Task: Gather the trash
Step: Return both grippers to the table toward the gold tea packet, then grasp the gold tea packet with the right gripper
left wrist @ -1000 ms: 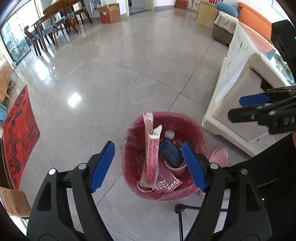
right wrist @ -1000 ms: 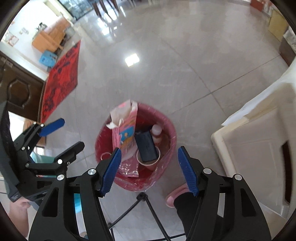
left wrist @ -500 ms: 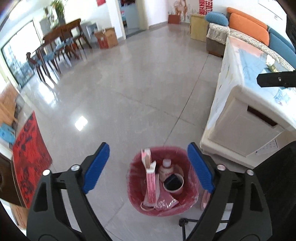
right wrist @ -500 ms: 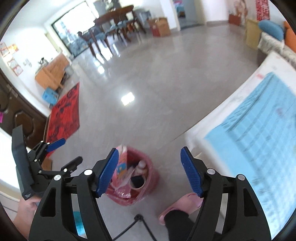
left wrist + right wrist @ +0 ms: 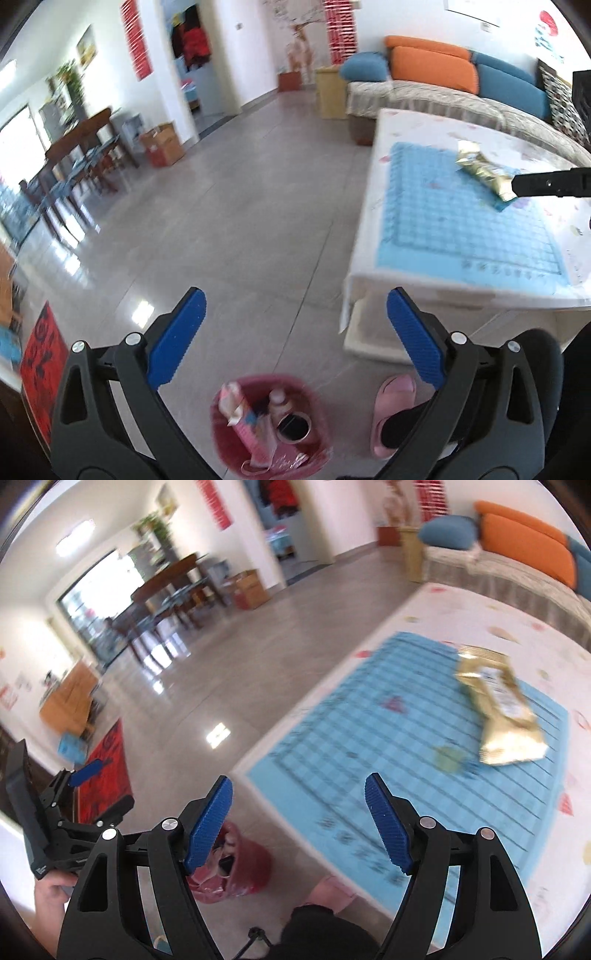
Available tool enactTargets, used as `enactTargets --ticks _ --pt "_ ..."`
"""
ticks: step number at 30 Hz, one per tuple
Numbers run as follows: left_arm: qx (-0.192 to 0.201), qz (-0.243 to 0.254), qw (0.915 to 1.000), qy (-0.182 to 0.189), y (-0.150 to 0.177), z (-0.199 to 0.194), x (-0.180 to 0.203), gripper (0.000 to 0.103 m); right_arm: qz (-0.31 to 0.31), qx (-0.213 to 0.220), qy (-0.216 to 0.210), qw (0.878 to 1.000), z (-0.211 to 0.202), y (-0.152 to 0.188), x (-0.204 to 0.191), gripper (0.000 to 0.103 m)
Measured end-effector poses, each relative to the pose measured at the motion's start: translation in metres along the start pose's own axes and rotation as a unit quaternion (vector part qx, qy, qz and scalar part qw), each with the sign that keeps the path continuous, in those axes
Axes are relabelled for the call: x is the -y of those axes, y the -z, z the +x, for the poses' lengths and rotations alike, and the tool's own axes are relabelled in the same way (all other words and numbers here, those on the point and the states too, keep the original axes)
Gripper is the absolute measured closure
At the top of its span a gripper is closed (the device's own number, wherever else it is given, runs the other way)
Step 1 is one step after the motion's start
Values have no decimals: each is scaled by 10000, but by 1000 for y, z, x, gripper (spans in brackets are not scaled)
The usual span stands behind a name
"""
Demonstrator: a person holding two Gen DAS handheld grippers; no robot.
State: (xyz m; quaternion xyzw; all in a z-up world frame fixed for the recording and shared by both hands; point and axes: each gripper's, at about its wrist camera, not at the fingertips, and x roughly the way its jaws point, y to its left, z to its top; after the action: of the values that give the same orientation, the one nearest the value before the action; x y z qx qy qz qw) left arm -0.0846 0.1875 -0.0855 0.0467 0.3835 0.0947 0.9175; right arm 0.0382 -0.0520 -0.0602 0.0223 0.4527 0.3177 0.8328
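Observation:
A red trash bin [image 5: 314, 435] stands on the floor, holding a pink carton, a bottle and a cup; it also shows in the right wrist view [image 5: 251, 867]. A gold foil wrapper [image 5: 498, 709] lies on the blue mat [image 5: 388, 746] on the white table, and it shows in the left wrist view [image 5: 484, 171] too. My left gripper [image 5: 295, 332] is open and empty above the bin. My right gripper [image 5: 299, 819] is open and empty over the table's near corner, short of the wrapper.
The white table [image 5: 461, 288] stands right of the bin. A pink slipper [image 5: 391, 402] and my foot are beside the bin. A sofa with orange and blue cushions [image 5: 436, 66] is behind the table. A dining set [image 5: 81, 155] stands far left.
Both grippers have lifted and tilted up from over the bin. The right one has swung right over the table, bringing the gold wrapper into view. Both stayed open.

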Motion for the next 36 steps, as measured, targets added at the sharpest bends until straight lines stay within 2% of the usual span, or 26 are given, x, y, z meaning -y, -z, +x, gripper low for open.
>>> enactTargets --ticks 9,13,17,26,36 --pt "120 316 9973 651 -31 8 69 7 534 212 492 9971 -44 18 73 29" --pt "126 609 9941 894 -45 11 105 7 792 264 700 9940 -59 25 107 29" --pt "161 814 9912 1028 -60 14 137 7 917 226 837 9920 -67 33 127 29" --pt "207 1037 9868 1226 -83 21 182 7 1187 183 953 9882 -68 40 164 29" --pt "47 1136 9829 1448 -106 57 219 7 1374 22 967 9858 -42 22 204 29"
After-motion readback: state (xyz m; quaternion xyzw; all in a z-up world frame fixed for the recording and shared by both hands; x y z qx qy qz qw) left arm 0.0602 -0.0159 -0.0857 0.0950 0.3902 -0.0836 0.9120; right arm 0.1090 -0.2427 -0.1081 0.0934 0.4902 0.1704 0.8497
